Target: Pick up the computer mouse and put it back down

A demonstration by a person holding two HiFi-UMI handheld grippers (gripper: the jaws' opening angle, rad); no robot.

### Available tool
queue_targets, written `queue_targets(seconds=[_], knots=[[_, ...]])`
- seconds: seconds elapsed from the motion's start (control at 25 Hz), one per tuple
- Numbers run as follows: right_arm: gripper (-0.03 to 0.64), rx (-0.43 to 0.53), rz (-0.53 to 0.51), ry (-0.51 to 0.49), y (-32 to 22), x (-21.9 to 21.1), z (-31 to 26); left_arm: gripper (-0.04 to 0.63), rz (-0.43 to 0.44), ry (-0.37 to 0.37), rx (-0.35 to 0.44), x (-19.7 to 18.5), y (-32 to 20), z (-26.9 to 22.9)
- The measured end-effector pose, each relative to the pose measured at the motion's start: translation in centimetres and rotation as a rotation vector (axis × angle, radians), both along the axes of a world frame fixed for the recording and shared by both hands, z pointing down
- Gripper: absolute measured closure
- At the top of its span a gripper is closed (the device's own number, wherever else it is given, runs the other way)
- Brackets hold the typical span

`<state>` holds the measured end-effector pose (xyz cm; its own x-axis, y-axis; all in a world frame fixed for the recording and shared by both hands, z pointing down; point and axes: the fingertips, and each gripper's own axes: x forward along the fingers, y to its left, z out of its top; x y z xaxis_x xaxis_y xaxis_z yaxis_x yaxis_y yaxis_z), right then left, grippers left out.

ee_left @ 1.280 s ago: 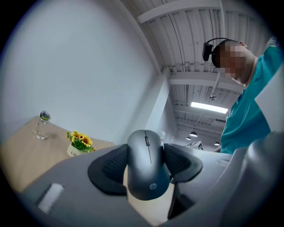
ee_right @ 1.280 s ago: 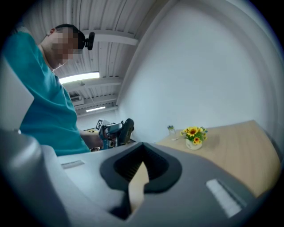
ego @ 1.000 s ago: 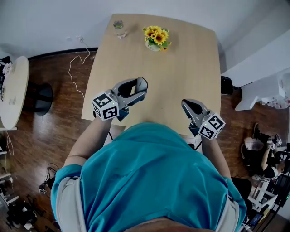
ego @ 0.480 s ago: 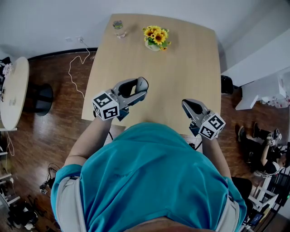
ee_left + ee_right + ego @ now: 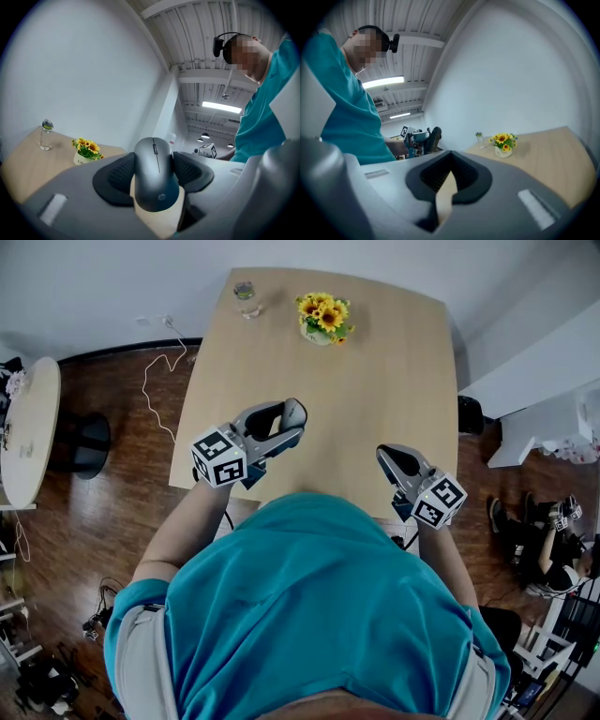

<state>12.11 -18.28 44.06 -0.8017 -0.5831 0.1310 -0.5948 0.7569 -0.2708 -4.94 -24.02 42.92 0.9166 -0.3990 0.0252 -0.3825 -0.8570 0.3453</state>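
Computer mouse (image 5: 156, 180) is up in the air. My left tool (image 5: 281, 424) squeezes its two long sides, and its nose points the way the tool points. The surface (image 5: 375, 362) lies just under it, so I think down comes next. My right tool (image 5: 449, 180) is clenched on nothing, well apart.

A: Item one, left gripper (image 5: 289, 420): condition?
B: It was held level, its jaws clamped on the computer mouse (image 5: 156, 176), with the left forearm (image 5: 183, 526) reaching forward.
A: Item two, right gripper (image 5: 389, 457)?
B: It pointed slightly downward, jaws together and nothing between them, the right forearm (image 5: 448, 551) likewise forward.
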Motion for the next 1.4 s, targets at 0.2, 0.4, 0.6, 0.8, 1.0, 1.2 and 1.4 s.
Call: queue_targets(seconds=[0.2, 0.4, 0.6, 0.8, 1.0, 1.2, 1.4], knots=[[0.614, -0.003, 0.002, -0.004, 0.1, 0.1, 0.0, 0.324, -0.011, -0.026, -0.019, 0.0, -0.5, 0.8], [0.614, -0.01, 0.011, -0.01, 0.2, 0.5, 0.3, 0.324, -0.01, -0.092, -0.035, 0.7, -1.2, 2.5], [0.614, -0.018, 0.018, -0.016, 0.5, 0.5, 0.7, 0.324, -0.007, -0.165, -0.062, 1.6, -2.0, 4.5], [0.614, -0.026, 0.031, -0.025, 0.6, 1.1, 1.2, 0.324, -0.003, -0.219, -0.105, 2.7, -2.8, 7.1], [0.614, -0.032, 0.043, -0.031, 0.7, 1.7, 1.9, 0.324, 0.009, -0.295, -0.139, 3.8, -3.4, 9.9], [0.614, -0.037, 0.046, -0.036, 0.5, 2.2, 2.5, 0.324, 0.016, -0.374, -0.19, 4.7, -4.1, 12.9], [0.614, -0.041, 0.049, -0.041, 0.7, 2.4, 2.8, 0.324, 0.036, -0.458, -0.232, 5.6, -4.2, 16.0]])
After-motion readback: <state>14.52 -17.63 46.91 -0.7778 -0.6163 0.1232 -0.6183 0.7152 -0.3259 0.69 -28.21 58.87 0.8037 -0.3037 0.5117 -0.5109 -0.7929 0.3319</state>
